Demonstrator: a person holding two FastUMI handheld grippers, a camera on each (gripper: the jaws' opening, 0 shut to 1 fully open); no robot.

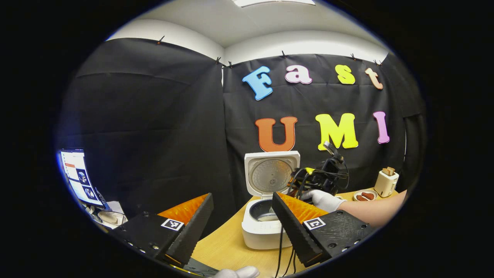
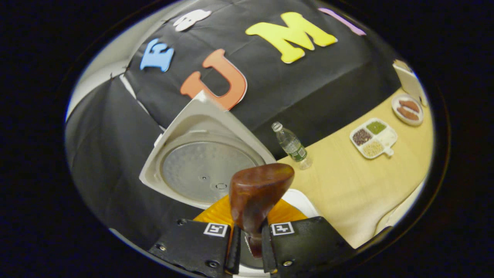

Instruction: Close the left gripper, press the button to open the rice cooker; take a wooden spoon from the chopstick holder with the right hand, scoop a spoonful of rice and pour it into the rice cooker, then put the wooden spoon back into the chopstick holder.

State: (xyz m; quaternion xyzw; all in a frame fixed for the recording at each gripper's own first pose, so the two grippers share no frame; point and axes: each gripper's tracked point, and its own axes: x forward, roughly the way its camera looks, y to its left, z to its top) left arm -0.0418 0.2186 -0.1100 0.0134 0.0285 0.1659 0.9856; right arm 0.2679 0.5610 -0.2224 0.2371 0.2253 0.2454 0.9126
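While the left tool (image 1: 239, 226) hangs wide open and empty, the rice cooker (image 1: 266, 227) stands lid-up on the table (image 1: 231, 247); the right tool (image 2: 247, 241), clamped on the wooden spoon (image 2: 256, 193), tips over the pot, where a crooked pour could scatter rice.

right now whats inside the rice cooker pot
In the left gripper view the rice cooker is open; a dark inner pot shows something pale at the bottom. The left gripper's finger covers part.
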